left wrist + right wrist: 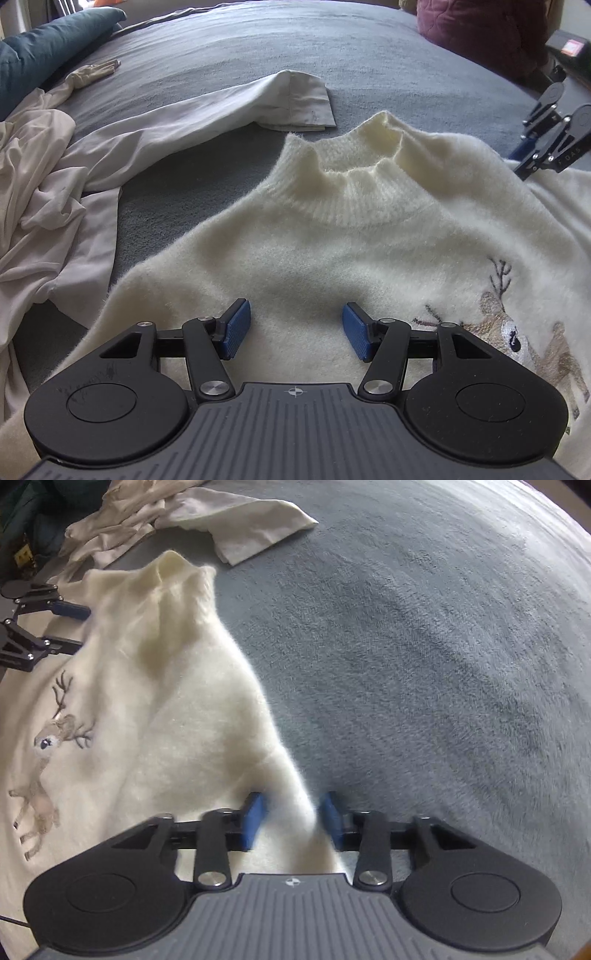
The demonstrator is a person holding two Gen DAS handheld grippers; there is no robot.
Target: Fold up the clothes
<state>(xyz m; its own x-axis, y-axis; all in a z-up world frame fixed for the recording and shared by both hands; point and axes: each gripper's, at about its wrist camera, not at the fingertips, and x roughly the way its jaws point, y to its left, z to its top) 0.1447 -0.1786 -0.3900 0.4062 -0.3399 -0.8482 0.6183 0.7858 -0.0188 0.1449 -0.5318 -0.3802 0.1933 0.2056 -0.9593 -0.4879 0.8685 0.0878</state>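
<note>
Left gripper [296, 328]: jaws stood wide apart above the sweater's shoulder area, nothing between the blue pads [236, 328].
Right gripper [291, 821]: jaws were narrowed around the sweater's outer edge, blue pads [254, 819] on either side of a fold of fabric; whether they pinched it tight could not be told through the blur.
Sweater [332, 236]: cream, fluffy and high-necked, it lay spread face-up on the bed, ribbed collar [364, 173] pointing away from the grippers.
Deer motif [517, 332]: embroidered in brown on the chest, between the two grippers.
Bed cover [424, 646]: grey and plush, bare beside the sweater's right edge.
Pale shirt [147, 140]: lay crumpled just beyond the sweater's left shoulder, one cuffed sleeve [303, 103] stretched toward the collar.
Teal pillow [48, 40]: sat at the far left of the bed.
Maroon cushion [480, 29]: sat at the far right.
</note>
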